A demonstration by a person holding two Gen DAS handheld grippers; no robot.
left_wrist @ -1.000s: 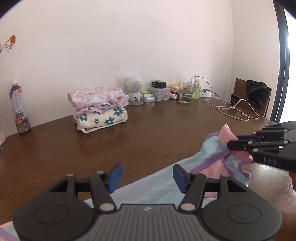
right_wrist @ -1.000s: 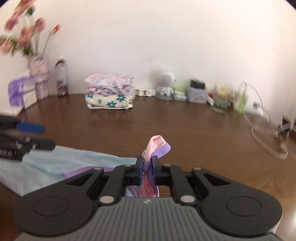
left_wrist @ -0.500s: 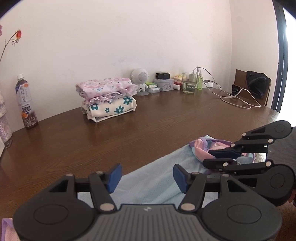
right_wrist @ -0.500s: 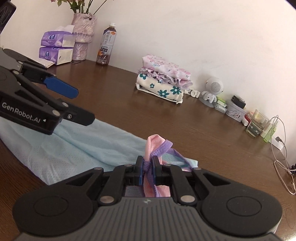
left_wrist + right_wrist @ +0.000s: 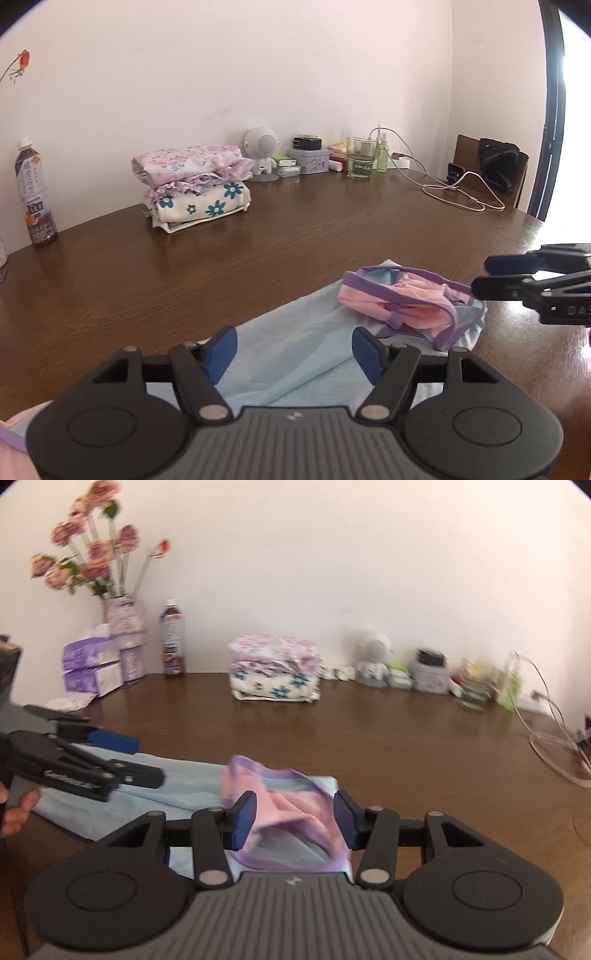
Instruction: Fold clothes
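Pale-blue mesh garment with pink panels and purple trim (image 5: pixel 314 343) lies partly folded on the dark wooden table (image 5: pixel 295 236). Our right gripper (image 5: pixel 295 818) is opening, its pads clear of the pink end lying between them. Our left gripper (image 5: pixel 291 350) is opening over the blue cloth, gripping nothing. We judge one fold laid; next, regrasp and fold again.
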